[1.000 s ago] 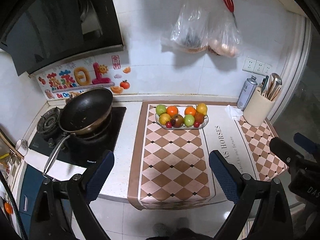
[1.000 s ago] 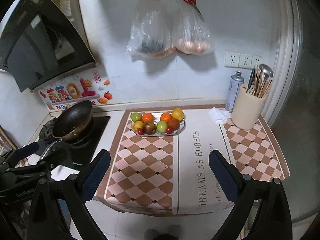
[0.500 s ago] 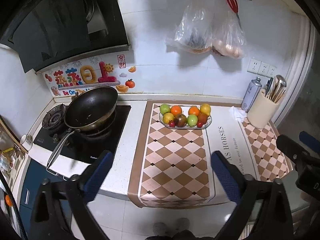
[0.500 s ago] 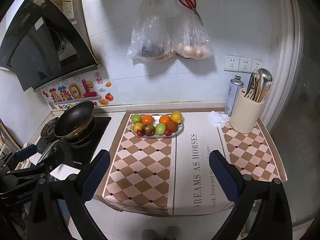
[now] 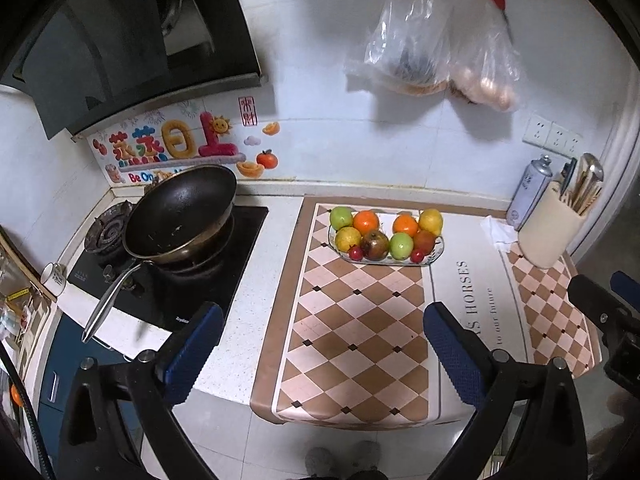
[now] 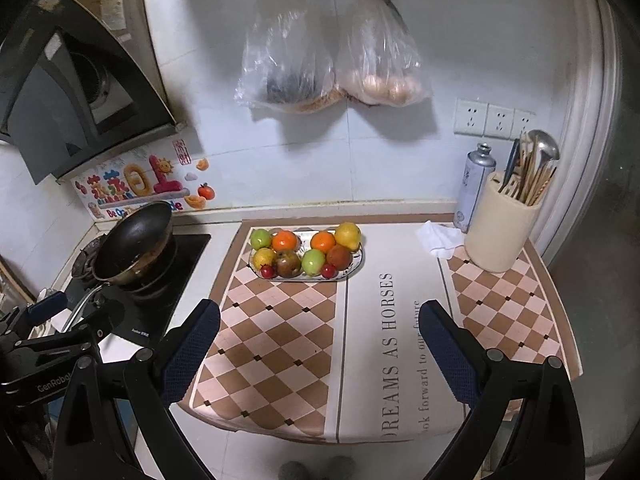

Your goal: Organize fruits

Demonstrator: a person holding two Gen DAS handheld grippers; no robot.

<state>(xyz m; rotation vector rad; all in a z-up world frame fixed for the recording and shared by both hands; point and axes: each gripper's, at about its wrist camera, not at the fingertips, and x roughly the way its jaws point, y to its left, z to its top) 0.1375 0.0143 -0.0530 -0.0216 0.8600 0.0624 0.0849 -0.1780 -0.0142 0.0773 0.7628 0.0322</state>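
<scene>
An oval glass plate sits at the back of the checked counter mat. It holds several fruits: green apples, oranges, yellow fruits, a dark pomegranate and small red ones. My left gripper is open and empty, high above the counter's front edge. My right gripper is open and empty, also back from the counter. Each gripper shows at the edge of the other's view.
A black wok sits on the stove at left. A cream utensil holder, a spray can and a white tissue stand at back right. Two plastic bags hang on the wall.
Both grippers have pulled back and up from the counter, so the plate looks smaller and farther. The jaws stay open. Nothing on the counter has moved.
</scene>
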